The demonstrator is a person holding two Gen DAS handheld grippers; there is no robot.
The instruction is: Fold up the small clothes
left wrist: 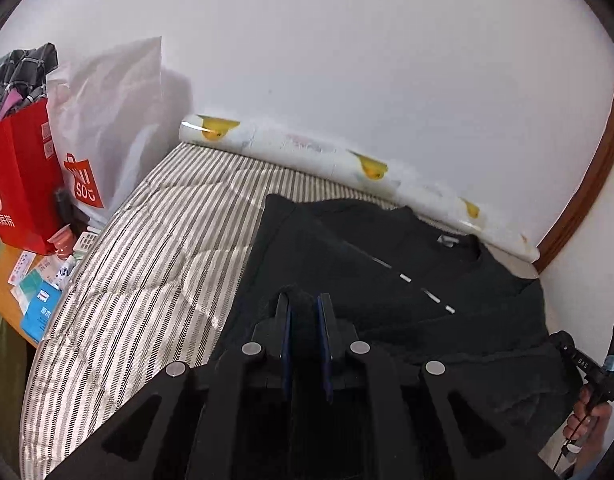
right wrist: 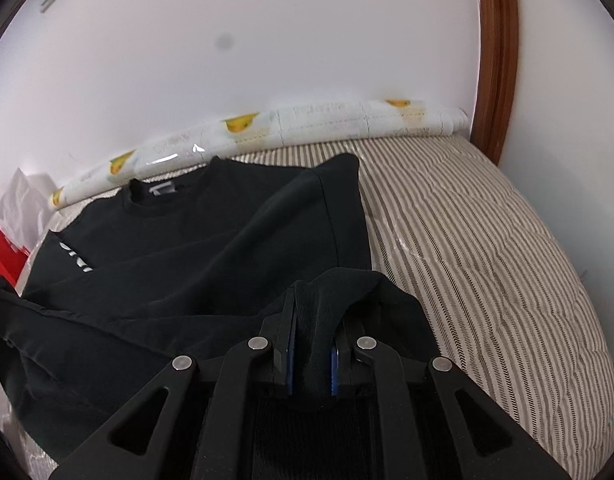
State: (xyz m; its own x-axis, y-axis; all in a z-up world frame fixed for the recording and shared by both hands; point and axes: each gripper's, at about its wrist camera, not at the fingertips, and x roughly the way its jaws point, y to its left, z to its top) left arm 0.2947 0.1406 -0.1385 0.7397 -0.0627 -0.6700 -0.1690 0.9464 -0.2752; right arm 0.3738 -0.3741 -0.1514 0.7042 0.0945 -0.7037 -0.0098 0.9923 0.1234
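A black sweatshirt (right wrist: 211,240) lies spread on the striped mattress (right wrist: 487,240), its ribbed crew neck and grey label toward the wall and broken white lettering across the chest. The knit looks soft and matte, creased into long diagonal folds; one shoulder corner stands up in a peak near the wall. I have its near edge lifted at two places. My left gripper (left wrist: 305,308) is clamped on a bunched fold of the dark fabric, the cloth filling the narrow gap between its blue-faced pads. My right gripper (right wrist: 317,308) is pinched the same way on a thick ribbed band of the garment, which humps over the finger tips and drapes back toward the camera. In the left wrist view the right-hand tool's black handle, with a small green light, shows at the frame's edge in a person's hand (left wrist: 591,420).

The mattress cover is quilted, with grey herringbone stripes on cream under a glossy sheen. Along the white wall runs a long roll (left wrist: 347,160) wrapped in clear film, printed with yellow fruit. A curved brown wooden frame (right wrist: 499,60) rises at the corner. Beside the bed stand a red paper bag (left wrist: 19,184) stuffed with checked cloth and a white plastic shopping bag (left wrist: 107,120), above scattered small boxes.
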